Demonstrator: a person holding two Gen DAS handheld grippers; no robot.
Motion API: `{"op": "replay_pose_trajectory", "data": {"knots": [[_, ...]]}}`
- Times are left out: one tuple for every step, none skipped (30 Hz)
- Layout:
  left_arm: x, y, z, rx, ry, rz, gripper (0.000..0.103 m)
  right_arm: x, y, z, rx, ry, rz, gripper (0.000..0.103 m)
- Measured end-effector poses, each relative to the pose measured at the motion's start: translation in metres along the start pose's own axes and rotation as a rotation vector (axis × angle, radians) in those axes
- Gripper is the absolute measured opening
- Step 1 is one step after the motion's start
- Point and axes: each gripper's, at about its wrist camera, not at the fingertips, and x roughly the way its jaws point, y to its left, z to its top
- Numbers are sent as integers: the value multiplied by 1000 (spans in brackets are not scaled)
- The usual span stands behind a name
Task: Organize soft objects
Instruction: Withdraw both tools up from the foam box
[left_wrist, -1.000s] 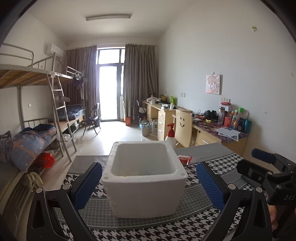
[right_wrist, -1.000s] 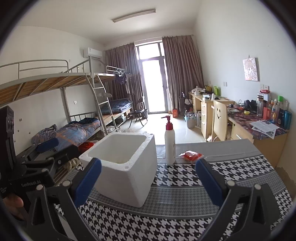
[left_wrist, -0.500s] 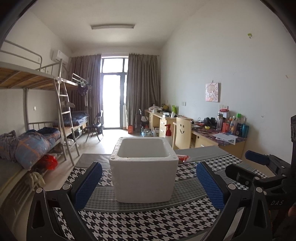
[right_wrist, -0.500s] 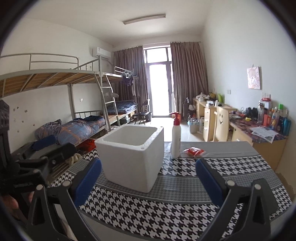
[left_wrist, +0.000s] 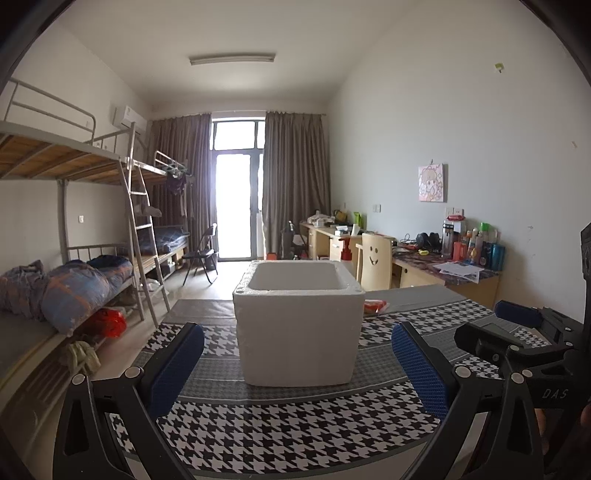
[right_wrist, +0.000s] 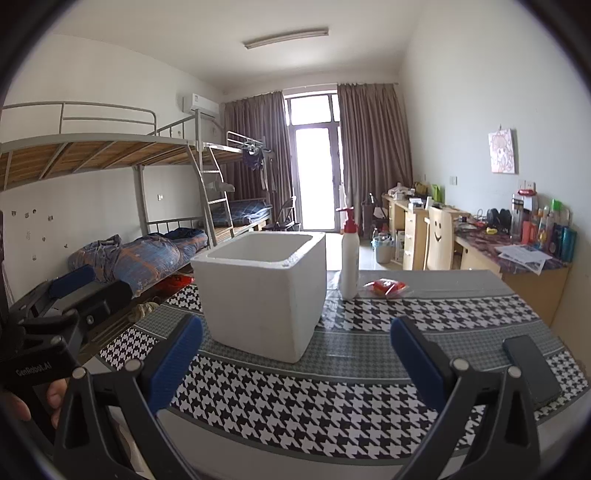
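Observation:
A white foam box (left_wrist: 299, 325) (right_wrist: 262, 291) stands open-topped on the houndstooth tablecloth (left_wrist: 280, 435) (right_wrist: 369, 387); its inside is hidden from here. A small red soft packet (right_wrist: 386, 287) (left_wrist: 375, 306) lies behind the box, to the right of a white pump bottle (right_wrist: 349, 266). My left gripper (left_wrist: 297, 363) is open and empty, well short of the box's near wall. My right gripper (right_wrist: 295, 358) is open and empty too, over the cloth, right of and short of the box. Each gripper shows at the edge of the other's view.
A dark phone (right_wrist: 532, 369) lies flat on the cloth at the near right. The table's near edge (right_wrist: 295, 446) runs just under my right gripper. Beyond the table are bunk beds (left_wrist: 74, 280) on the left and cluttered desks (left_wrist: 443, 269) on the right.
Both grippers have pulled back and sunk lower, so the box looks smaller and its inside has dropped from sight. The phone has come into the right wrist view. Both stayed open.

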Motion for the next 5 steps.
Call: {"op": "replay_pose_trajectory", "data": {"knots": [[1,0,-1,-2,3,-3,102,1,0,-1,0,3,-1,103],[1,1,-2,-3,4,-5,102,2,0,-2,-2,6,0,103],[0,1,-3,-6,2,-3,102,2,-1,-2,-2,9,-1,103],[1,1,-3,-4,3,1,102,3,-1,-3,0,10,-1,103],[1,0,-3,1,6,2,102,3,-1,-3,3,13,1,103]]}}
